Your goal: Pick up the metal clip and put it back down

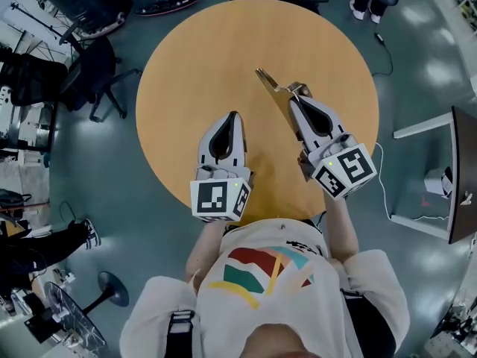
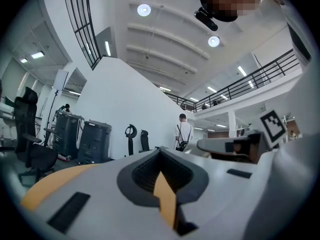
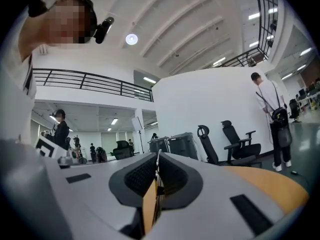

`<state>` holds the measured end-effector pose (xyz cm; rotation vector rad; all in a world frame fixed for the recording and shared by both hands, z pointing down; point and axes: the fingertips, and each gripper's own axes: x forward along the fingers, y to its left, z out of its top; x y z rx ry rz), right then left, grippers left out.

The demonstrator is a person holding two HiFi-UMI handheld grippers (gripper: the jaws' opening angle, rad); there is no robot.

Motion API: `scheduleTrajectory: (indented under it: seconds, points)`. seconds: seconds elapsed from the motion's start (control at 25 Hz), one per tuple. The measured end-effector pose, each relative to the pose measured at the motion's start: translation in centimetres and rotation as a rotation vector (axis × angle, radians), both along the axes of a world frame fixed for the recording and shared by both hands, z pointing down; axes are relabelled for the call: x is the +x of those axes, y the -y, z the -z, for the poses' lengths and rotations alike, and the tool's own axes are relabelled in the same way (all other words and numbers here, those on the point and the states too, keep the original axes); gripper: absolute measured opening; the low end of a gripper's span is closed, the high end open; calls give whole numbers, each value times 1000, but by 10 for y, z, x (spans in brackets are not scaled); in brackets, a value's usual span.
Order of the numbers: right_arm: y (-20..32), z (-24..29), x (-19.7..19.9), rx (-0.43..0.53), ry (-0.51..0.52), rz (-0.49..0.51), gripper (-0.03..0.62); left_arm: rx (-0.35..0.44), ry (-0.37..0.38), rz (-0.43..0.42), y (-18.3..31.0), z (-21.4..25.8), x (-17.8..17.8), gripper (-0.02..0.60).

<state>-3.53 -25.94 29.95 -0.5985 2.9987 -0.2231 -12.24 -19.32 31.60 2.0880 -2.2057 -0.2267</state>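
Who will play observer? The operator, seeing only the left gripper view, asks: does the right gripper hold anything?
Observer: Yes. The right gripper is shut on the metal clip.
Operator: Which way does the clip point?
Observer: It sticks out beyond the jaw tips, away from the person, over the round table.
Operator: Where is my left gripper?
Observer: The left gripper is over the table's near part, left of the right one, apart from the clip.
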Motion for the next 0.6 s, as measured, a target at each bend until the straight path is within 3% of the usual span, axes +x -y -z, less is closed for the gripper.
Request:
scheduleTrajectory:
  seconds: [0.2, 0.44, 0.6]
  points:
    - [78, -38, -119, -60, -77, 104, 25, -54, -37, 58, 22, -34, -58, 43]
    - [152, -126, -282, -107, -188, 188, 25, -68, -60, 139, 54, -73, -146, 43]
    - [190, -187, -350, -172, -254, 216, 25, -50, -98, 215, 74, -88, -187, 43]
